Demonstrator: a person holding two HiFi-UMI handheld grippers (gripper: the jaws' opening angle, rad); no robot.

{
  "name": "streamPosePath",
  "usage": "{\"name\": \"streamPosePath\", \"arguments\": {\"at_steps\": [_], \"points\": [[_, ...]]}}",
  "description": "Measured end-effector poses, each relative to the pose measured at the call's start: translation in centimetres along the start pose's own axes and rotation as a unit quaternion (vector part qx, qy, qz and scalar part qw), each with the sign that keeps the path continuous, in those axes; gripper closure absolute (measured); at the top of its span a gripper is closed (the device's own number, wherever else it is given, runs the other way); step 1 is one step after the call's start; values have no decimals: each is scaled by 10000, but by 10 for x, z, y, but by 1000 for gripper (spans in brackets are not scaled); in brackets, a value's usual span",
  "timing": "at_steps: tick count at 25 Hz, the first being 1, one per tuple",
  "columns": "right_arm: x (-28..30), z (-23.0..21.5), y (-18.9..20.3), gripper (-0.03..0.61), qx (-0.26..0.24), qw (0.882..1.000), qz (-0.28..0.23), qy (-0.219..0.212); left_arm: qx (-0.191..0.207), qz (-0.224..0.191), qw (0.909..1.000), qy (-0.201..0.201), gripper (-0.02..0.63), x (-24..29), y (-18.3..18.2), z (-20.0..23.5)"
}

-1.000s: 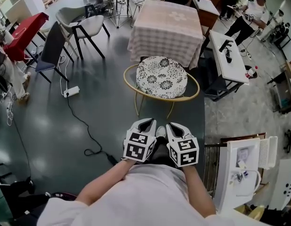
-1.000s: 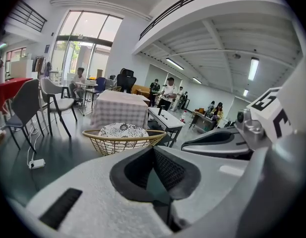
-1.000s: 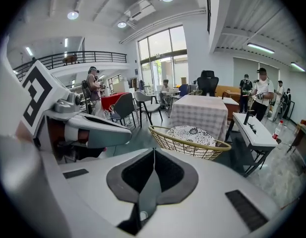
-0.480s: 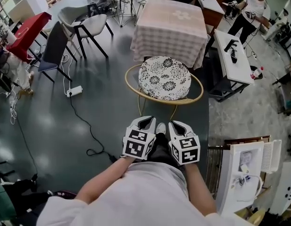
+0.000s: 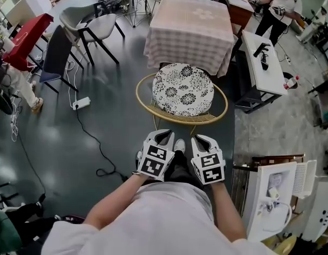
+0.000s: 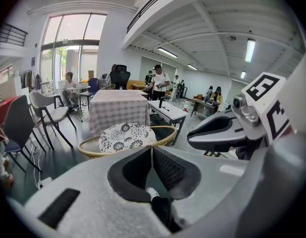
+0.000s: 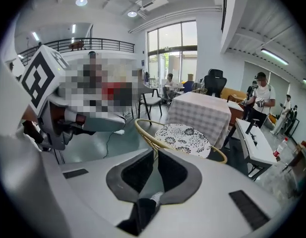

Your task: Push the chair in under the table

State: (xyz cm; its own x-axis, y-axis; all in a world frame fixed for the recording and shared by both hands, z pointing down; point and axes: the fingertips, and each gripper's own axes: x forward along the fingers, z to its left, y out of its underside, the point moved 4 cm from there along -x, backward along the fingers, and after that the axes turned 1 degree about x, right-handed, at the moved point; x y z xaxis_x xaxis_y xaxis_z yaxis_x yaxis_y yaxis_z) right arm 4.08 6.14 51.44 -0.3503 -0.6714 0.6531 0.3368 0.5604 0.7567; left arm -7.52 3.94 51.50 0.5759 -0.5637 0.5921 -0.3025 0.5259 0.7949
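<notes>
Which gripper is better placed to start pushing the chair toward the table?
Left, only marginally: the left gripper, shut and empty, sits slightly nearer the chair's rim than the right gripper, also shut. Both flank its midline, facing the table, so both together probably push straightest.

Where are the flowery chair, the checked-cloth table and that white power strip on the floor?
Round gold-framed chair with black-and-white flowered cushion [image 5: 183, 89]: head view, middle of the cushion.
Table draped in pale checked cloth [image 5: 190, 25]: head view, top of the cloth.
White power strip [image 5: 81, 103]: head view, its body.
</notes>
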Motion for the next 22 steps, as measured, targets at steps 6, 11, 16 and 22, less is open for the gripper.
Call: {"name": "streamPosePath", "arguments": {"at_steps": [6, 11, 16, 22], "points": [[13, -22, -3, 574, -647, 9973, 340, 1, 551, 256, 9981, 92, 606, 23, 0, 16], [26, -32, 0, 572, -1367, 9888, 598, -78, 1192, 469, 9913, 293, 555, 38, 2, 29], [37, -40, 1, 572, -2009, 9762, 802, -174, 2177, 863, 9716, 351, 505, 49, 5, 38], [50, -45, 8, 571, -2766, 9552, 995, -344, 3132, 1301, 9394, 513, 469, 62, 13, 49]]}}
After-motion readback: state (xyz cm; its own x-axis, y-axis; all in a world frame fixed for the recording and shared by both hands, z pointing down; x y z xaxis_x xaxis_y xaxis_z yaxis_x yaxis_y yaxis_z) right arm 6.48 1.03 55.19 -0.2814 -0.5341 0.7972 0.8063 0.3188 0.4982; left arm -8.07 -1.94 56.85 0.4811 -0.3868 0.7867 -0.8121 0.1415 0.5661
